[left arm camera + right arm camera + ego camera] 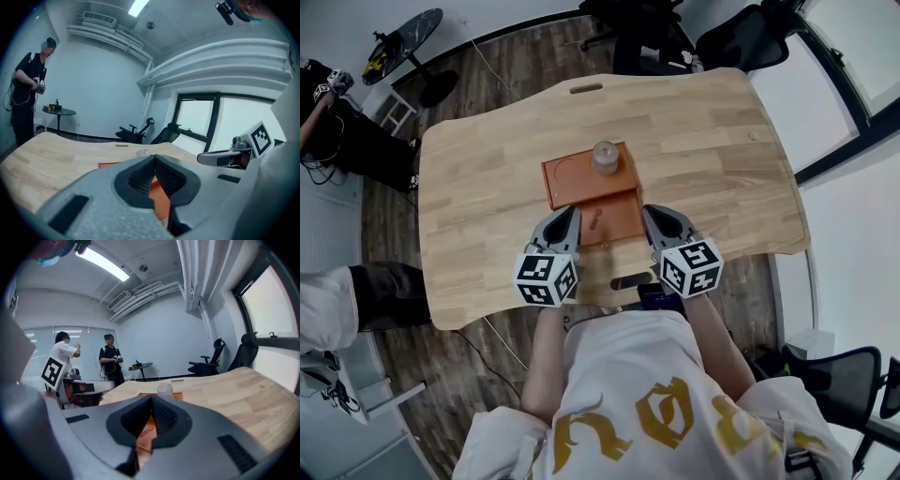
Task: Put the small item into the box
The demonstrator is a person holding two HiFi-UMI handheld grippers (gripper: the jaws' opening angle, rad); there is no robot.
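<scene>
The orange box [567, 183] lies in the middle of the table [478, 187], showing 2 halves, 1 far and 1 near. A clear jar [606, 157] stands at the far edge of the far half. The small clip [594, 223] (thin and reddish) lies on the near half of the box, between the 2 grippers. The left gripper [574, 212] is at the box's near left side and the right gripper [648, 212] at its near right side. Both pairs of jaws meet tip to tip, with nothing between them.
</scene>
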